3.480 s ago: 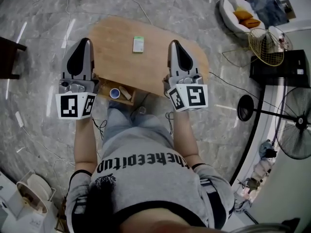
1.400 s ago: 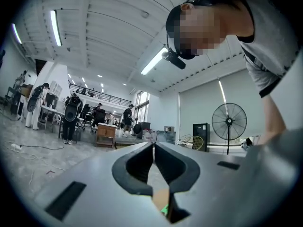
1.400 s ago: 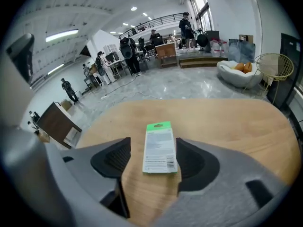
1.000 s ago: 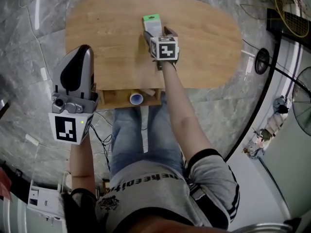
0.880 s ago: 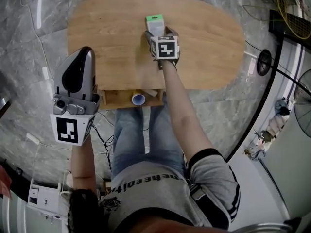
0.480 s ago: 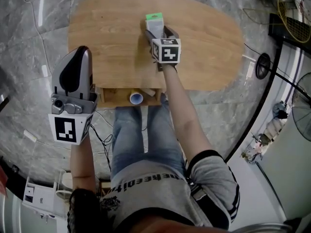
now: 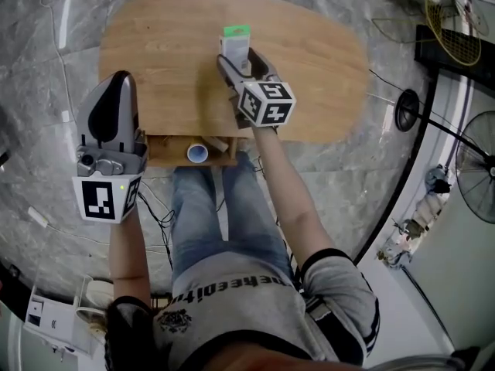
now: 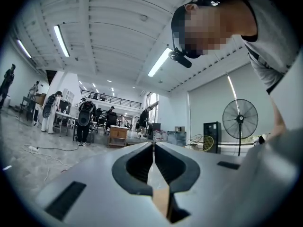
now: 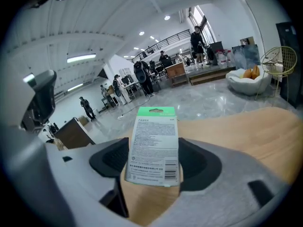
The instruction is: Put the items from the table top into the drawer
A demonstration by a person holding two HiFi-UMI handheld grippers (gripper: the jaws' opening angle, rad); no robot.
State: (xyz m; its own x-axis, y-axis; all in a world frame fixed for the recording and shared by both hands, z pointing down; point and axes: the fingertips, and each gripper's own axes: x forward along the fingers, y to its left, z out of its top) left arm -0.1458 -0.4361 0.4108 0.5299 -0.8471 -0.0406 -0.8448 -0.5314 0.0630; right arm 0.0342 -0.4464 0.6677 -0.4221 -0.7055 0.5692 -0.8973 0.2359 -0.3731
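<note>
**Packet gripped, drawer open and waiting**

The right claw (image 9: 154, 161) is shut on the flat white packet with the green top (image 9: 154, 143). Its two dark pads press the packet's side edges, and the printed back faces the claw's camera. In the head view the packet sits over the middle of the far half of the wooden bench (image 7: 325, 60), just beyond the claw's marker cube. It looks tipped up off the wood at its far end, but I cannot tell whether its near edge touches the surface.

The left claw (image 8: 153, 157) has its jaws drawn together, with only a thin slit between them and nothing held. It hangs off the left near corner of the bench, just left of the drawer and apart from it.

The drawer (image 7: 162, 159) stands pulled out from under the near edge of the bench, in front of the person's knees. Inside it lies a small round thing with a blue rim (image 7: 196, 153); whether it is a roll or a cup is not clear from here. The rest of the drawer's inside is too shadowed to read.

As for progress, the blue-rimmed thing is already in the drawer. The packet is the only loose item I can see on the bench top, so this looks like the last transfer. The packet has been picked up but not yet brought near. What remains is to bring it over the open drawer and let it go.
</note>
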